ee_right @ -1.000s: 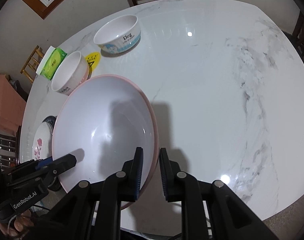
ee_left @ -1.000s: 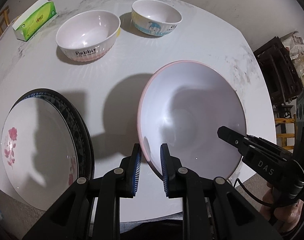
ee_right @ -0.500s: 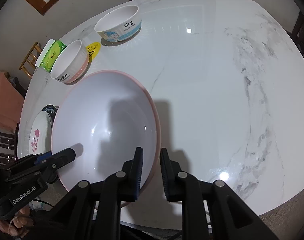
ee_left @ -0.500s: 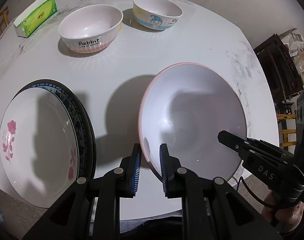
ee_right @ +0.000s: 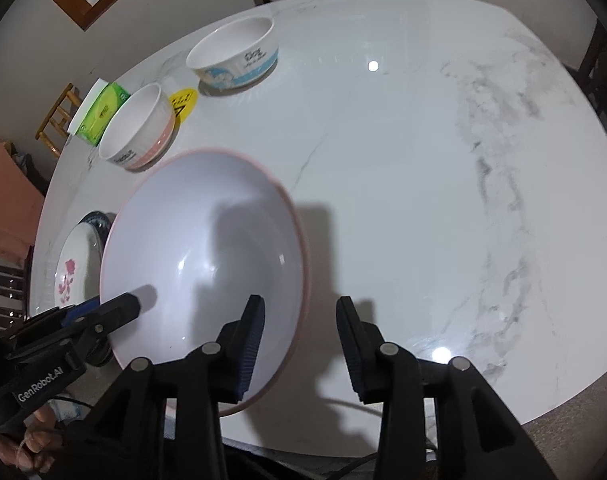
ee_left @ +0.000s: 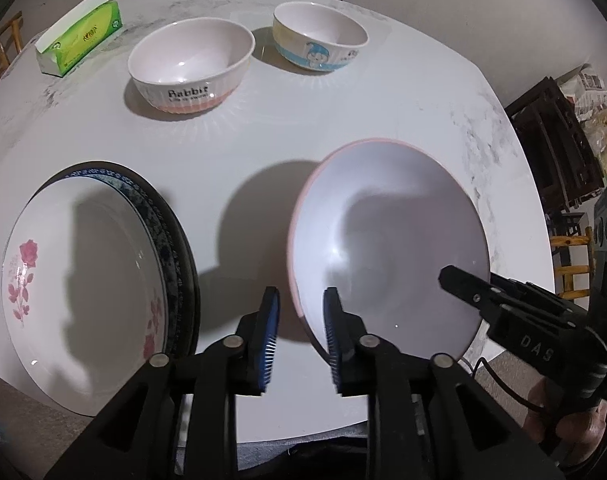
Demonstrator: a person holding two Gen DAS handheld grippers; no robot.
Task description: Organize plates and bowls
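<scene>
White marble with grey veins covers the round table, and our large pink-rimmed white bowl sits at its near edge. We have both grippers parted: the left gripper has its fingers spread on either side of the bowl's left rim without pressing it, and the right gripper is opened wide around the right rim. Whether the bowl fully rests on the table we cannot tell for sure. If it is not yet settled, it could tip or slide toward the edge. If we pull back carelessly, a finger may catch the rim and drag it. The bowl looks smooth, glossy and empty, so slippery. Beside it lies the rose-patterned white plate on a dark blue-rimmed plate
</scene>
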